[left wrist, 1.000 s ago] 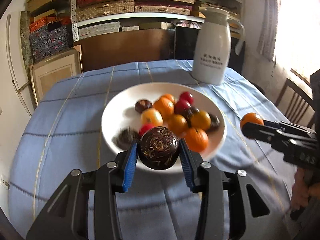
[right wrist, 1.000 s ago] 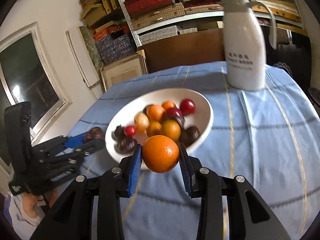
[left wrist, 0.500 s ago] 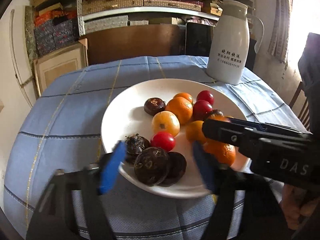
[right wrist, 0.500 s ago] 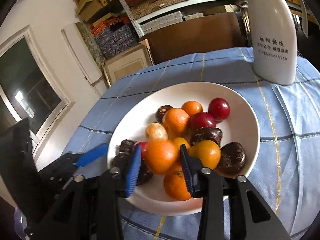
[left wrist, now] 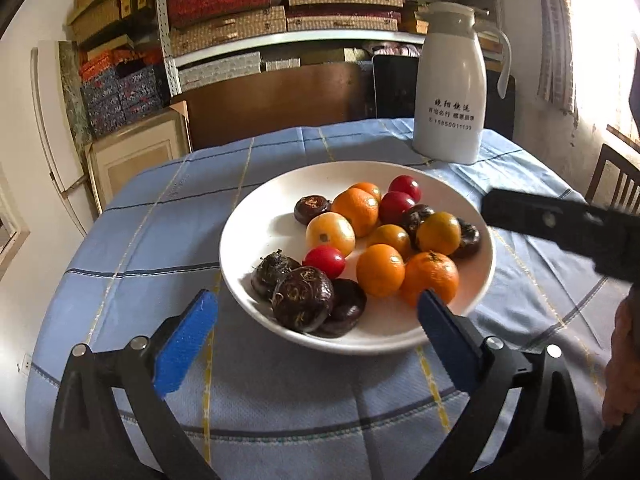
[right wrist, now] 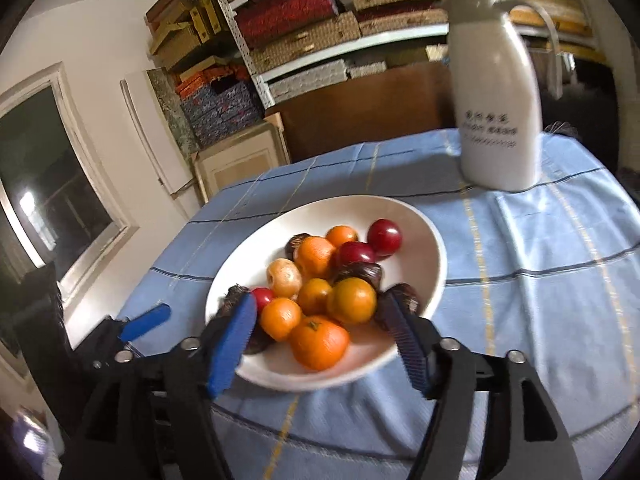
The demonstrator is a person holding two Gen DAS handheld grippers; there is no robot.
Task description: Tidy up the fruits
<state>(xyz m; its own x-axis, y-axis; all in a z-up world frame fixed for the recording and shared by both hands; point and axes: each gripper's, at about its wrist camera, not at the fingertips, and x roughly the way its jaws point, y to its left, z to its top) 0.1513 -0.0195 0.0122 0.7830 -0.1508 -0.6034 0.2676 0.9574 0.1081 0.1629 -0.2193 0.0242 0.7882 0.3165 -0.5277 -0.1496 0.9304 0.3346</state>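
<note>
The fruits lie together in a white plate (left wrist: 256,216) that stands near the middle of the desk (left wrist: 132,240), on a blue checked cloth. At the near left of the plate three dark brown water chestnuts (left wrist: 303,298) touch each other, and a small red fruit (left wrist: 324,261) sits just behind them. Beside these, toward the near right, two oranges (left wrist: 430,278) lie side by side, the right one with its green stem mark turned up. Farther back there are a pale yellow-orange fruit (left wrist: 330,233), more oranges, two dark red fruits (left wrist: 405,188) and some more brown ones between them (one brown fruit lies alone at the back left).

The left gripper (left wrist: 316,322) is in front of the near rim of the plate, its blue pads spread wide apart, and nothing is between them. The right gripper (right wrist: 320,322) is also held wide apart and empty; in its own view the pads stand on both sides of the near oranges (right wrist: 318,343), but this view is blurred, so I cannot tell if they touch any fruit. In the left view its black body comes in from the right edge, above the right rim of the plate.

Behind the plate, at the far right of the desk, stands a white thermos jug (left wrist: 450,92) with printed characters. Shelves (left wrist: 280,12) full of boxes fill the wall behind.
</note>
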